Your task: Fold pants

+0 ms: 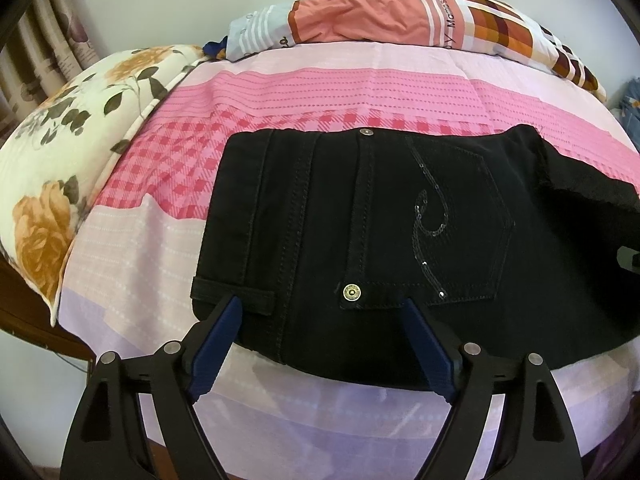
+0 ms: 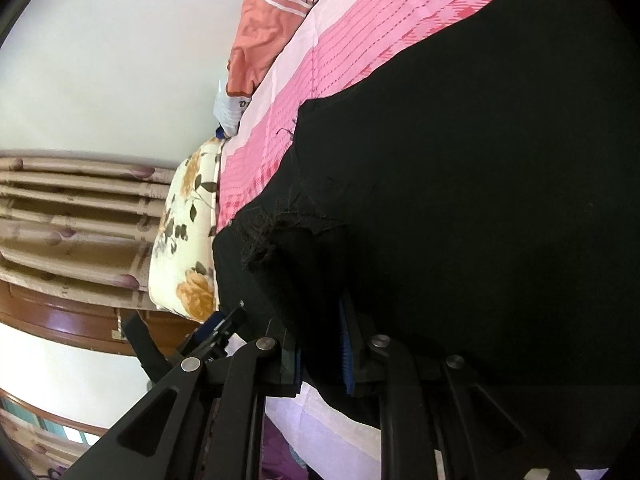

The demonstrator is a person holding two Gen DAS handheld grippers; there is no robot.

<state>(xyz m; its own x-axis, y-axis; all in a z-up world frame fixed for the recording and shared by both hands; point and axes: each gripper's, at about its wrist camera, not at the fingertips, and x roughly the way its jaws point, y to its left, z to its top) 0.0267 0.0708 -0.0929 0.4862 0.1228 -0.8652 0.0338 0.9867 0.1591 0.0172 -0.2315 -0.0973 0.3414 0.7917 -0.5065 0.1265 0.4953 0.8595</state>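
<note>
Two grippers over black pants (image 1: 400, 232) on a bed (image 1: 320, 84).
Pink/lilac check sheet; floral pillow (image 1: 60, 152) far left, orange-stripe pillow (image 1: 400, 12) at far edge by a white wall, curtain (image 2: 72, 200) beyond. Pants lie folded mid-bed, sequin pocket up. Left gripper (image 1: 320, 312) spread wide, blue pads at near waistband edge, nothing pinched. Right gripper (image 2: 320, 344) clenched on black pant fabric at right side.

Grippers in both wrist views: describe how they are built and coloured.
The left gripper and right gripper look alike: black plastic linkage arms with triangular cut-outs, round silver pivot pins, and two fingers faced with ribbed dark blue pads. No cables, markings or sleeves are visible.
</note>
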